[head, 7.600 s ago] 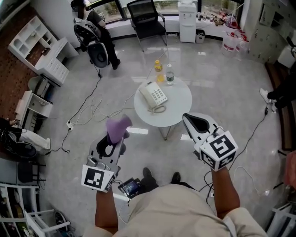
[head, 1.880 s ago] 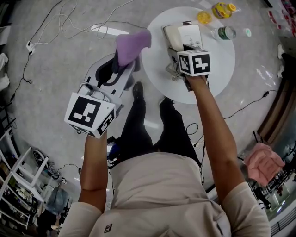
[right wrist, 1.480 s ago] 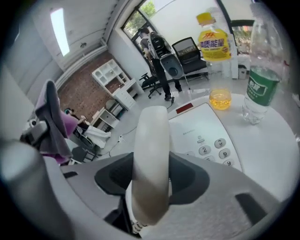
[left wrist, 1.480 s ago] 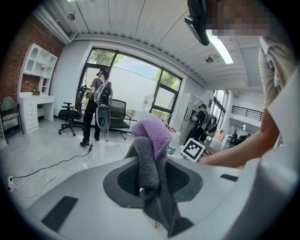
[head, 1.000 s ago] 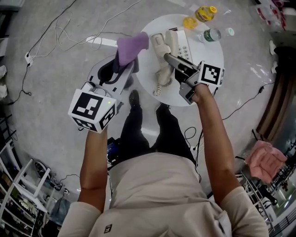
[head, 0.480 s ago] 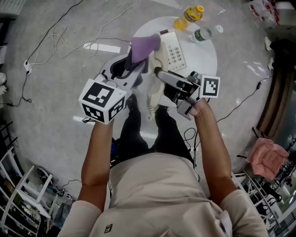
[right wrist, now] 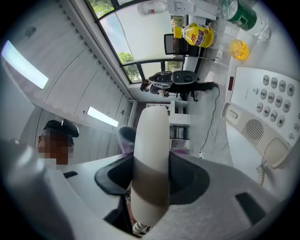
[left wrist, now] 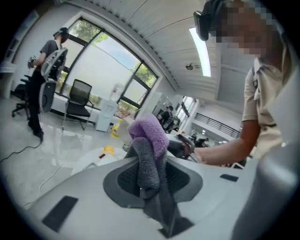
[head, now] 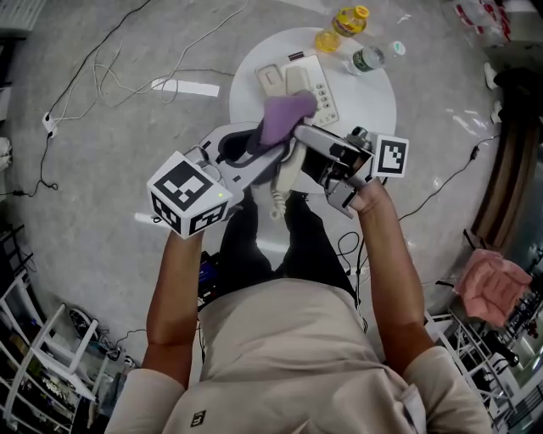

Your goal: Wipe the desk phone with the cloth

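Observation:
The cream desk phone base [head: 302,82] lies on a round white table [head: 373,97], its cradle bare. My right gripper [head: 307,140] is shut on the cream handset [right wrist: 151,154], held off the base above the table's near edge, with the coiled cord [head: 274,198] hanging down. My left gripper [head: 273,144] is shut on a purple cloth [head: 287,114]. The cloth [left wrist: 149,136] sits against the far end of the handset, right at the right gripper's tips. In the right gripper view the base [right wrist: 262,119] shows its keypad at the right.
A yellow bottle [head: 351,18], a small yellow cup [head: 327,40] and a water bottle [head: 366,59] stand at the table's far edge. Cables trail over the grey floor [head: 102,127] at the left. A person and an office chair stand far off by the windows.
The handset has come off the base and toward me in the right gripper. My left gripper has swung right with the cloth, from beside the table's left edge to the handset.

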